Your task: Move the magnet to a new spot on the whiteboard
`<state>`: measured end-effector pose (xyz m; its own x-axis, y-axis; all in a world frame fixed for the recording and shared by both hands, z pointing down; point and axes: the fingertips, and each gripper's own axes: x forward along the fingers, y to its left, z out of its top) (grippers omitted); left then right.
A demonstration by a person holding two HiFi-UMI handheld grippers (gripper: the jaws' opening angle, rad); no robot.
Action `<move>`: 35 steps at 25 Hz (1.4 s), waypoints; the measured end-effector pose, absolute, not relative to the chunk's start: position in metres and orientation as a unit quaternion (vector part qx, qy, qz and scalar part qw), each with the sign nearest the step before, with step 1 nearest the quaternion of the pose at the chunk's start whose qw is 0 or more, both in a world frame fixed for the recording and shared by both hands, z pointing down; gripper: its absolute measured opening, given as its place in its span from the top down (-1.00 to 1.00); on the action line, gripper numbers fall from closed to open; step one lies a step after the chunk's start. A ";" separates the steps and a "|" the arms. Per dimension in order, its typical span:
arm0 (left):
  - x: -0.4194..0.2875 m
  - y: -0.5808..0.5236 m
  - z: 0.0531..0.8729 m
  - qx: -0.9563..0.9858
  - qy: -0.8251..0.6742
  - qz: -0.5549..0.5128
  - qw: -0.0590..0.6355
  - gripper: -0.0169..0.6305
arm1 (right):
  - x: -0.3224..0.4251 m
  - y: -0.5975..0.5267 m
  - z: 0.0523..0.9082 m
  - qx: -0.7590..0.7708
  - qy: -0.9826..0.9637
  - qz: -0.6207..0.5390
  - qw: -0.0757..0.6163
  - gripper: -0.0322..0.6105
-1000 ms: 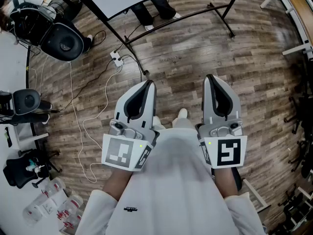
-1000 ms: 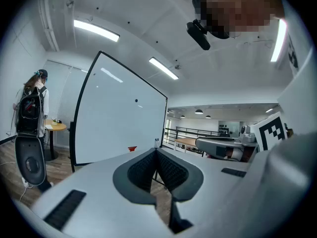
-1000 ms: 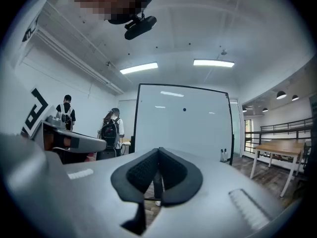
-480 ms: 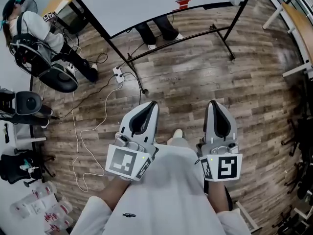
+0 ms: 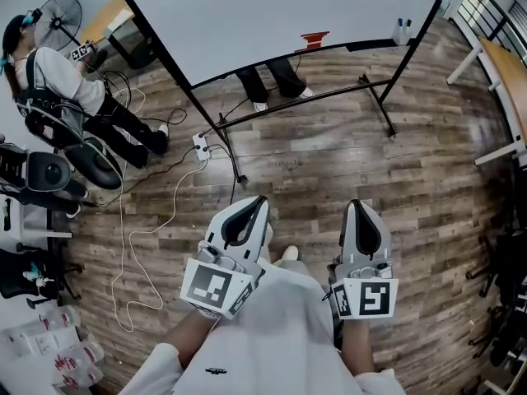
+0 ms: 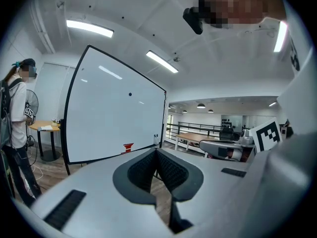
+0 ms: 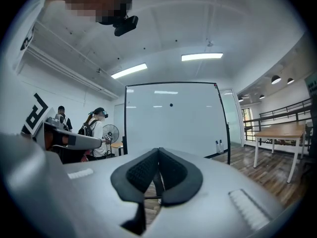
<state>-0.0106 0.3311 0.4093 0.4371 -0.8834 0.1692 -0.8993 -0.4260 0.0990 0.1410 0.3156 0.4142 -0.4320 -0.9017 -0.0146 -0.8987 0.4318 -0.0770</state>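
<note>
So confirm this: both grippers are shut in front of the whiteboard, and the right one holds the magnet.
Wrong on the magnet. The right gripper is shut on nothing; the right gripper view shows the magnet as a dark dot high on the whiteboard. The left gripper is shut too, as said.

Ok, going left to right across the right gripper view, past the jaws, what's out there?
A person in a white shirt → standing fan → whiteboard → small bottles → wooden table.

The whiteboard (image 5: 272,15) runs off the top edge; its magnet (image 7: 171,104) is a speck.
</note>
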 end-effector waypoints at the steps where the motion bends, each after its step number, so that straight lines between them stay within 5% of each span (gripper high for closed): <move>1: -0.010 0.328 0.411 0.843 -0.529 0.045 0.087 0.93 | 0.141 0.312 0.416 -0.530 0.847 -0.029 0.026 0.87; 35: -0.134 -0.052 0.375 0.883 -0.460 -0.006 0.096 0.93 | 0.011 -0.058 0.377 -0.585 0.811 -0.002 0.004 0.87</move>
